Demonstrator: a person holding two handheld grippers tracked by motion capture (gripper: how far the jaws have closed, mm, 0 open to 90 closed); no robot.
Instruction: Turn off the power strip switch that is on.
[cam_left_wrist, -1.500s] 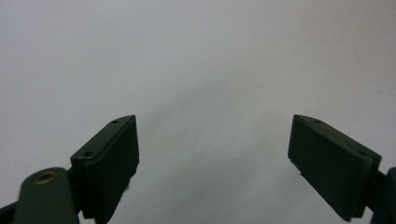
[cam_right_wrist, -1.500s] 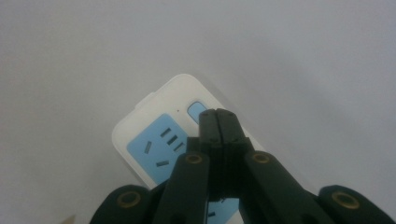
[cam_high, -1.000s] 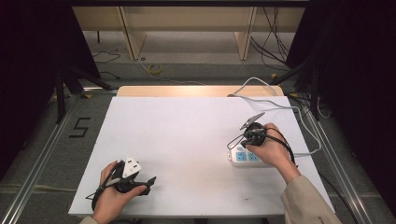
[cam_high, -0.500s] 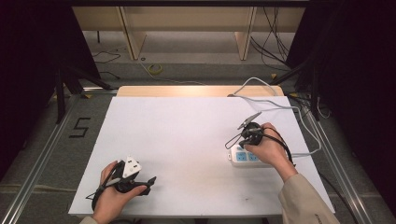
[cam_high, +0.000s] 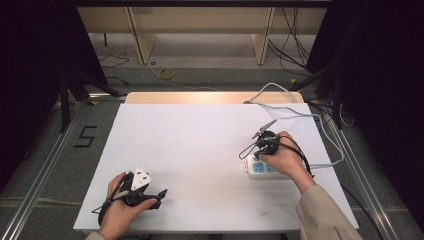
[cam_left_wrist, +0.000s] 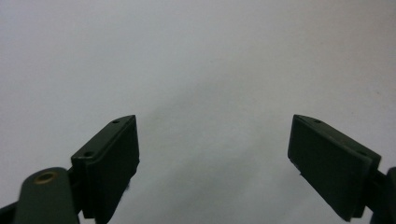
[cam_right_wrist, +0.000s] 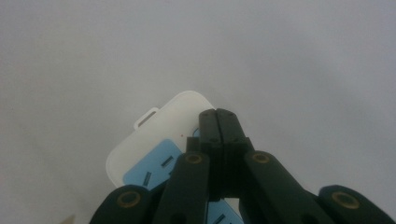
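A broad white surface (cam_high: 200, 150) carries the work, with a white power strip (cam_high: 265, 170) lying near its right edge, its grey cord (cam_high: 310, 117) looping off toward the far right corner. The strip has pale blue socket faces, seen close up in the right gripper view (cam_right_wrist: 154, 140).

The right tongs (cam_right_wrist: 219, 122) are clenched with nothing between them, and their joined tips sit over the end of the strip, by the blue socket panel; whether they touch it cannot be told. In the high view the right hand (cam_high: 280, 155) rests above the strip. This looks like pressing a switch or button on the strip with the closed tips, the step now in hand.

The left tongs (cam_left_wrist: 212, 154) are released, jaws standing wide over bare white surface, well apart from the strip, near the front left corner (cam_high: 161, 193).

The next move probably calls for a short, steady downward push, kept square so the strip does not slide or tip.
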